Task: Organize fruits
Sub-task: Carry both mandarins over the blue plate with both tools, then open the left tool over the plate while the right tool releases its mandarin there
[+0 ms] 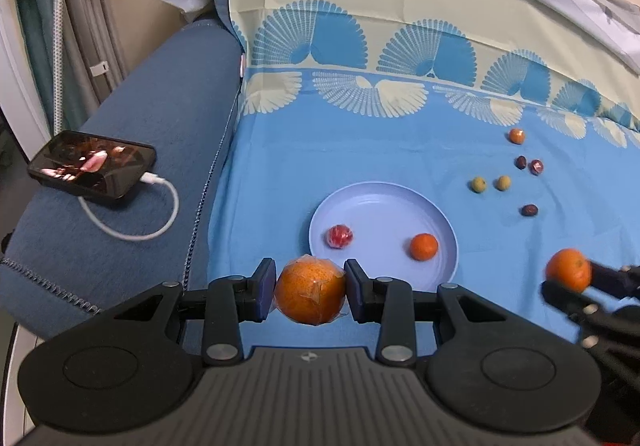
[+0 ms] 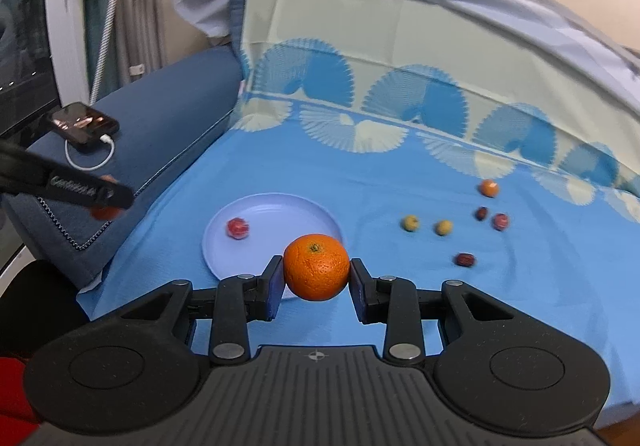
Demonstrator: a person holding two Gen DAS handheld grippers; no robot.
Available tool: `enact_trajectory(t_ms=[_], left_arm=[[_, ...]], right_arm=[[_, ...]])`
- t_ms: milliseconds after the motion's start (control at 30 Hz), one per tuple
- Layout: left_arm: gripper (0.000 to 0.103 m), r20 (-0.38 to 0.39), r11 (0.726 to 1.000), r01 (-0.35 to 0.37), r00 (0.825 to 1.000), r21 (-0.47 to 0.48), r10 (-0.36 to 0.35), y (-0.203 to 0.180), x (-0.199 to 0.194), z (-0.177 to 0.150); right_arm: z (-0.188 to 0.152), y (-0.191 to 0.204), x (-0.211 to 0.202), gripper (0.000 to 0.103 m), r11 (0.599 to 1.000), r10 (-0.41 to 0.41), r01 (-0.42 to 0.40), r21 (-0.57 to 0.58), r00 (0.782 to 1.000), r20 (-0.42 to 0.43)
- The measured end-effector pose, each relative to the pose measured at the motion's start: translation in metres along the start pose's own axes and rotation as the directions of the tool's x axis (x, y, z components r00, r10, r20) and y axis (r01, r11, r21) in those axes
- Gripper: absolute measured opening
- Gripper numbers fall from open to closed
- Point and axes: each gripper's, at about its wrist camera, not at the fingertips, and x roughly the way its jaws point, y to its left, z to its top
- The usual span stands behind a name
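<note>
Surface was a sofa seat draped in smooth blue cloth (image 1: 304,150) with fan-shaped print along the back; blue woven armrest (image 1: 132,150) on the left side. Round pale-lavender plate (image 1: 384,206), glossy plastic look, lay flat on the cloth.

Left claw (image 1: 310,294) closed on a wrapped orange (image 1: 310,292): pebbled peel under clear crinkled film, both pads pressed to its sides, held just before the plate's near rim. Right claw (image 2: 316,280) gripped a bare orange (image 2: 317,267), dimpled skin, stem end up, pads at both sides, in front of the plate's near right edge.

On the plate: a small red wrapped fruit (image 1: 340,237) and a small mandarin (image 1: 423,246), apart from each other. The mandarin showed only in the left wrist view; in the right wrist view the held orange covered that spot.

Loose on the cloth right of the plate: a small orange fruit (image 1: 517,135), two yellow-green round ones (image 1: 478,184) (image 1: 503,182), two dark reddish ones (image 1: 520,162) (image 1: 529,210), one shiny red (image 1: 537,167).

Phone (image 1: 90,170), screen lit, white cable (image 1: 160,222) plugged in, sat on the armrest. Right wrist view was motion-blurred.
</note>
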Motion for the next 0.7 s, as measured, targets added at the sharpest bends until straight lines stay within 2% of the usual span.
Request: enact_trajectory(t_ms=[167,267,400,467,500,533,567,600,633,700], left_arm=[[0.041,-0.036,0.999,0.048,0.998,0.023,-0.048,-0.008,0.042,0.015],[0.041,-0.094,0.996,0.084,0.992,0.033,-0.08,-0.016,0.085,0.022],[0.041,-0.155,0.995,0.087,0.985,0.048,-0.078,-0.024,0.135,0.031],[0.042,-0.18,0.992,0.114,0.978,0.058,-0.102,-0.027,0.155,0.035],[0.051,-0.185,0.99,0.131,0.976,0.06,-0.118,-0.028,0.164,0.037],[0.071,-0.181,0.99,0.126,0.977,0.067,-0.112,-0.028,0.171,0.039],[0.082,-0.161,0.992,0.098,0.983,0.08,-0.084,-0.03,0.172,0.041],[0.096,-0.125,0.993,0.068,0.991,0.096,-0.056,-0.031,0.167,0.044],[0.102,-0.089,0.993,0.057,0.995,0.108,-0.048,-0.031,0.158,0.045],[0.103,-0.022,0.99,0.055,0.998,0.13,-0.053,-0.028,0.13,0.043]], right_arm=[[0.009,0.01,0.05,0.036,0.999,0.037,-0.038,-0.023,0.998,-0.047],[0.007,0.012,0.087,0.036,0.999,0.04,-0.043,-0.031,0.994,-0.101],[0.003,0.016,0.137,0.036,0.999,0.043,-0.048,-0.023,0.981,-0.189],[0.002,0.019,0.159,0.036,0.998,0.045,-0.052,-0.027,0.977,-0.21],[0.001,0.021,0.17,0.036,0.998,0.041,-0.05,-0.037,0.975,-0.219],[0.001,0.021,0.181,0.037,0.998,0.041,-0.051,-0.04,0.973,-0.227],[0.002,0.022,0.189,0.038,0.998,0.039,-0.049,-0.037,0.972,-0.233],[0.004,0.022,0.197,0.046,0.999,0.03,-0.04,-0.036,0.97,-0.243],[0.008,0.022,0.201,0.052,0.999,0.018,-0.03,-0.043,0.967,-0.255],[0.017,0.013,0.186,0.079,0.999,-0.003,-0.007,-0.04,0.971,-0.238]])
